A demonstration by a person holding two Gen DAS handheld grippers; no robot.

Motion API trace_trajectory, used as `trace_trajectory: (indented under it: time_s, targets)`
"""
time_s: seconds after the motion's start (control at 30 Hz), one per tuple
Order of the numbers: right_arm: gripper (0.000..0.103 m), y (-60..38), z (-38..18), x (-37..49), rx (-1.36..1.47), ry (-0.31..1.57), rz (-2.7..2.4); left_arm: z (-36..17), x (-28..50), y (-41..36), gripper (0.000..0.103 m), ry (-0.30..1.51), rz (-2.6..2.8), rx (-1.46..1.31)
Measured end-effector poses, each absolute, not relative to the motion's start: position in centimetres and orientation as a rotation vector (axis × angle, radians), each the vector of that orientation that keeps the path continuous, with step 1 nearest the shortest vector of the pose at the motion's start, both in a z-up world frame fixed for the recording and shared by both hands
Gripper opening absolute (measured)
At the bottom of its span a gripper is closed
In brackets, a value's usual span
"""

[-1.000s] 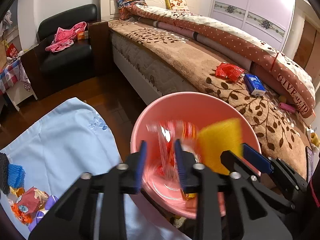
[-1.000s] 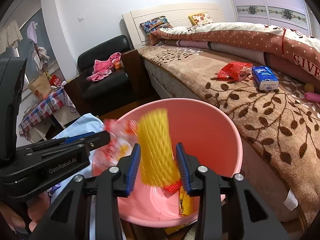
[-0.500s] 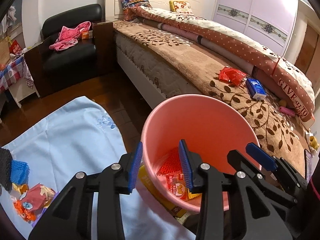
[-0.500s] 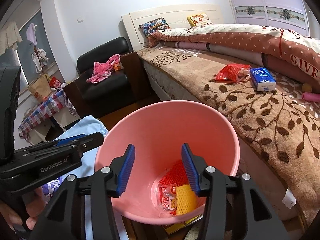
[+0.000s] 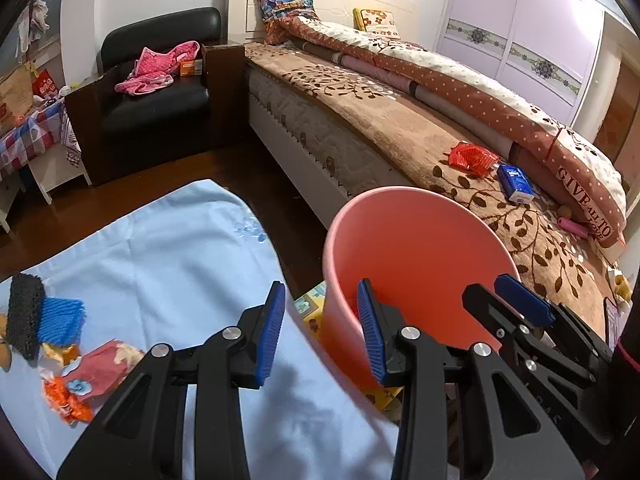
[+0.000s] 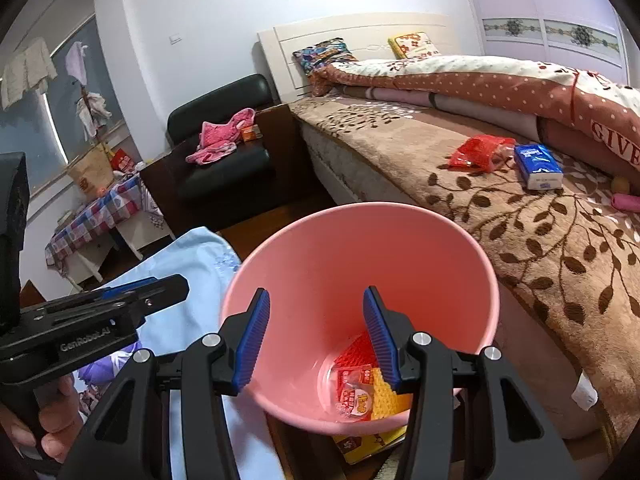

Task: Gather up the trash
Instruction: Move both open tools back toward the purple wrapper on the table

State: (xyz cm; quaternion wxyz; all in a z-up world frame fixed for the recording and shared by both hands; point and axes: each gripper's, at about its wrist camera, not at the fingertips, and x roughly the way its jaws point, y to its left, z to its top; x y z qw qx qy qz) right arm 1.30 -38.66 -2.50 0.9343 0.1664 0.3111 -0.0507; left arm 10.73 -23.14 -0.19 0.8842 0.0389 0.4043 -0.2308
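With both the left gripper [image 5: 322, 334] and the right gripper [image 6: 316, 338] spread and holding nothing over the pink bin [image 6: 448, 240] (wrappers already lie in its bottom), I would swing left, low, toward the scraps [image 5: 72, 376] on the blue-clothed desk [image 5: 180, 248].

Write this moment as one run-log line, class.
left gripper: open, empty | right gripper: open, empty, over pink bucket | wrappers: in bucket | more trash: on blue cloth
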Motion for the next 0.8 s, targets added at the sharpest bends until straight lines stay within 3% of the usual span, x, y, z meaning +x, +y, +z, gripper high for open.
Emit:
trace_trajectory:
  time_s: [0.8]
  targets:
    - [0.048,-31.9,-1.2,0.5,0.292,0.660,0.084,0.3,7.4,-13.1,0.038,0.843,-0.345,0.016]
